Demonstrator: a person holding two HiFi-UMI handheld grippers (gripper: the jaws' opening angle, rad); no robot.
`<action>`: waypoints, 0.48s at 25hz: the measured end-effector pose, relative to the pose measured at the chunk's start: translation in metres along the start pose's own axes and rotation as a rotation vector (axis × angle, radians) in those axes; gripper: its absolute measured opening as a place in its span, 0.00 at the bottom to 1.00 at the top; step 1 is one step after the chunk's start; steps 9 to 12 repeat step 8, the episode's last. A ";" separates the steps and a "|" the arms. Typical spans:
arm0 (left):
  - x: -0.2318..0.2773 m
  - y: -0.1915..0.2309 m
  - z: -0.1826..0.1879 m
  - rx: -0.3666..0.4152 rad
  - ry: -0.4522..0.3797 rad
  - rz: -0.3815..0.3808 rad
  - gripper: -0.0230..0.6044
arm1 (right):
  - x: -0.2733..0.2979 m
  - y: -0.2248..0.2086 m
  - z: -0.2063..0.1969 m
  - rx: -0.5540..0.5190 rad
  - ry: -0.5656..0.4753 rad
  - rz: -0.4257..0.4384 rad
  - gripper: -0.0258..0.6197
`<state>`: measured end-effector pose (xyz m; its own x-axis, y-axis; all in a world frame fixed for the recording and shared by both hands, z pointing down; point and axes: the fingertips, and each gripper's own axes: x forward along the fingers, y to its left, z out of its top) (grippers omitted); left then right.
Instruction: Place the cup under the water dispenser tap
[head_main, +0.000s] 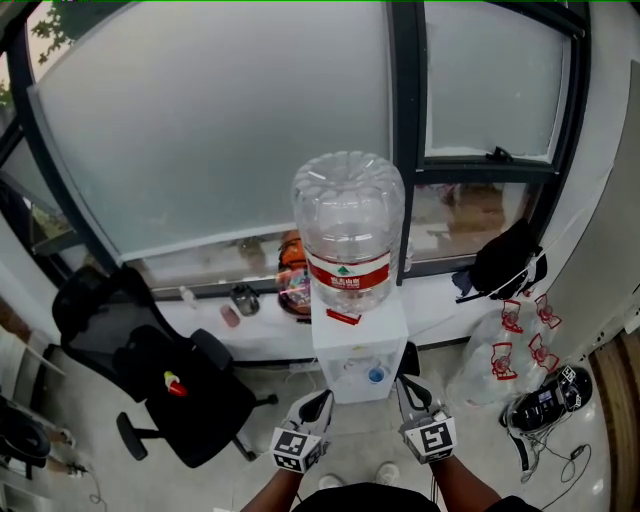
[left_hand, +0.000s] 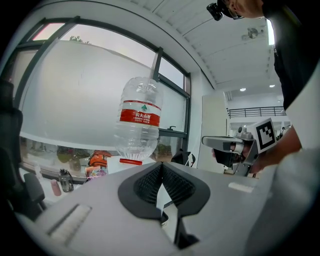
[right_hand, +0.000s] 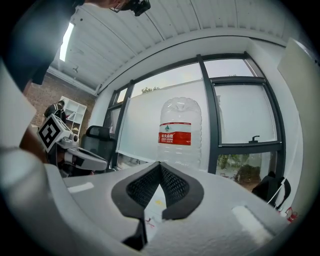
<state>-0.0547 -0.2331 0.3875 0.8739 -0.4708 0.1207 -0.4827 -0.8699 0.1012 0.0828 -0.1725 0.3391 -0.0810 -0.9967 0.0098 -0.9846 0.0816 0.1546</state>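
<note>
Head view: left gripper (head_main: 321, 402) and right gripper (head_main: 408, 372), jaws closed on nothing, flank the boxy white dispenser (head_main: 360, 340); a clear ribbed bottle (head_main: 348, 225) tops it; a chair (head_main: 180, 385) stands left.

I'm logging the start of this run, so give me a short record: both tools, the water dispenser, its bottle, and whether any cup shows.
left tool: shut, nothing between the jaws
right tool: shut, nothing between the jaws
water dispenser: white, by the window sill, straight ahead of both tools
bottle: large, clear, red label, upended on the dispenser
cup: in neither tool; none made out elsewhere
office chair: black, left of the dispenser
</note>
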 end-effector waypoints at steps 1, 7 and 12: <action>-0.001 0.000 -0.001 -0.002 0.003 0.002 0.06 | 0.000 0.000 0.000 0.002 0.000 -0.005 0.04; -0.008 0.003 -0.008 -0.005 0.013 0.020 0.06 | 0.004 -0.003 -0.004 0.030 0.002 -0.026 0.04; -0.009 0.004 -0.008 -0.004 0.012 0.024 0.06 | 0.006 -0.003 -0.003 0.032 0.000 -0.025 0.04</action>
